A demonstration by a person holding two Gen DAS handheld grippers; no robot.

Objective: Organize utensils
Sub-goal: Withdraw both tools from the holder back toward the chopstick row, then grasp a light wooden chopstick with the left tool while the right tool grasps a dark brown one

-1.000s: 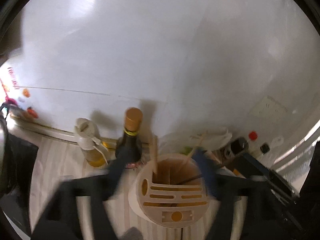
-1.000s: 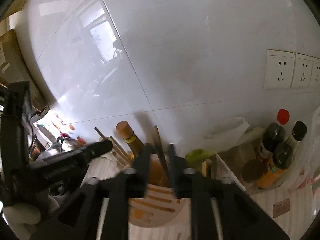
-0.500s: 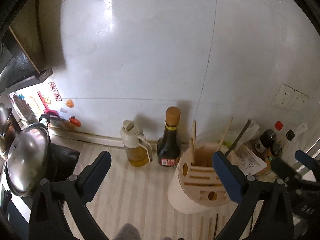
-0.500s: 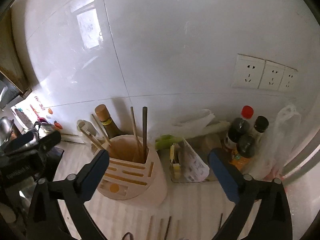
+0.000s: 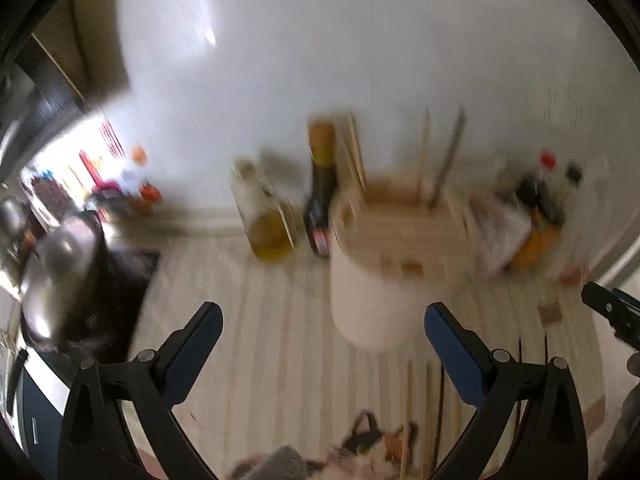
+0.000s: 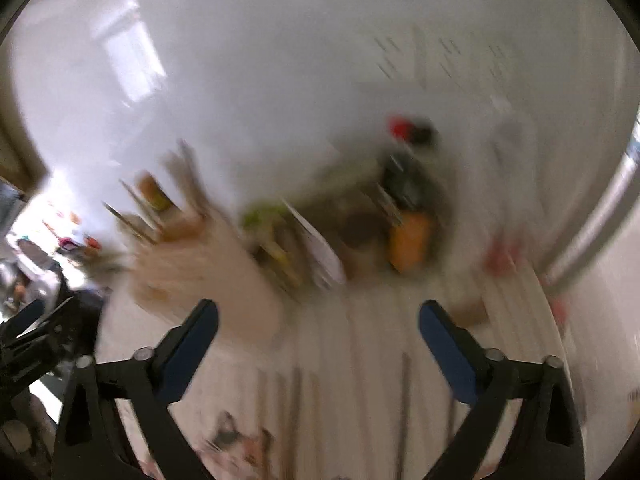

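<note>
Left tongs (image 5: 323, 316) wide, empty, before utensil holder (image 5: 384, 280); right tongs (image 6: 318, 314) closing, nothing between, right of holder; loose chopsticks (image 5: 430, 408) on surface (image 5: 260, 320) below holder.

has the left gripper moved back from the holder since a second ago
Yes. The left gripper has pulled back from the holder: earlier its fingers flanked the holder's top, now the holder stands clear ahead, with loose chopsticks on the counter in view below.
</note>
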